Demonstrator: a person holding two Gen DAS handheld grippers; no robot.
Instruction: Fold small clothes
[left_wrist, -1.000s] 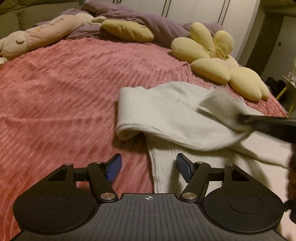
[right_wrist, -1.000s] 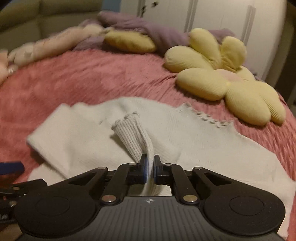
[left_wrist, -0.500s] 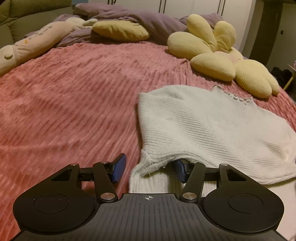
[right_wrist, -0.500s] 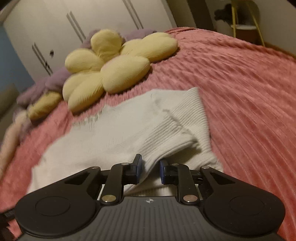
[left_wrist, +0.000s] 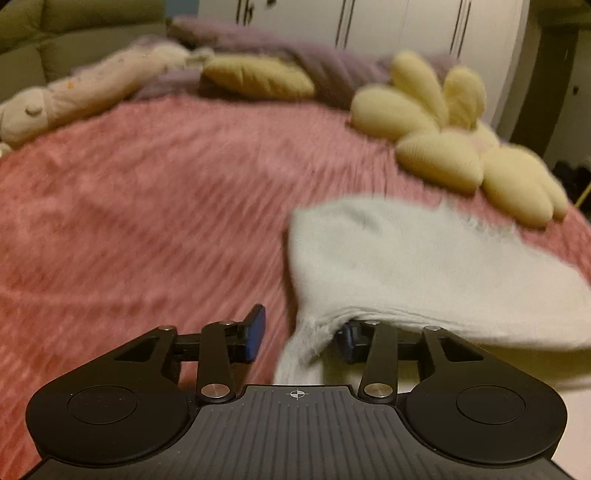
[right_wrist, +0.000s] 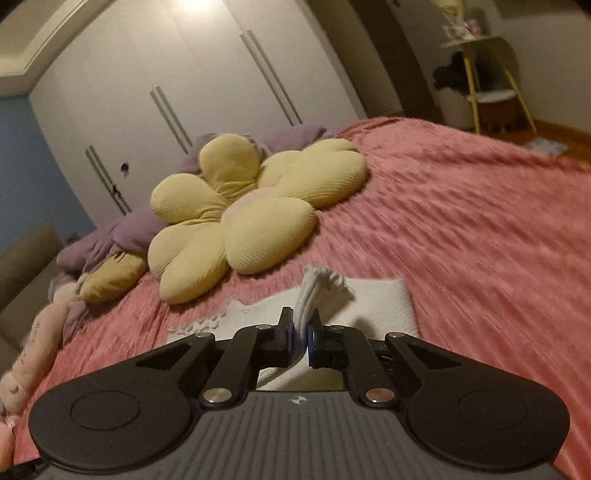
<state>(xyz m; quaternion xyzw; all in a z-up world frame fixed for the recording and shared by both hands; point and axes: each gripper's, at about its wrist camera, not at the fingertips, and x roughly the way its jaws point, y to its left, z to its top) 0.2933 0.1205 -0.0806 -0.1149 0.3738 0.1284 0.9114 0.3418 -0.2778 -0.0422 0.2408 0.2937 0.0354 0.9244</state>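
Observation:
A white knit sweater (left_wrist: 424, 258) lies folded on the pink bedspread (left_wrist: 147, 221). My left gripper (left_wrist: 301, 338) sits at its near left corner and its jaws are closing. The right pad is tucked under the folded edge, the left pad (left_wrist: 255, 334) stands clear of the cloth, and the corner hangs between them. In the right wrist view my right gripper (right_wrist: 303, 334) closes on a ribbed bunch of the sweater (right_wrist: 321, 284), with both pads pressing on it. More of the sweater (right_wrist: 373, 302) lies flat just beyond.
A yellow flower pillow (left_wrist: 461, 155) (right_wrist: 251, 214) lies just beyond the sweater. A long plush toy (left_wrist: 85, 92), a yellow cushion (left_wrist: 258, 77) and a purple blanket (left_wrist: 314, 55) line the bed's far side. A wardrobe and a yellow-legged stool (right_wrist: 487, 96) stand past the bed.
My right gripper let go of the sleeve cuff, swung right while rolling, and clamped a ribbed part of the sweater there. My left gripper moved up to the sweater's corner and its jaws narrowed.

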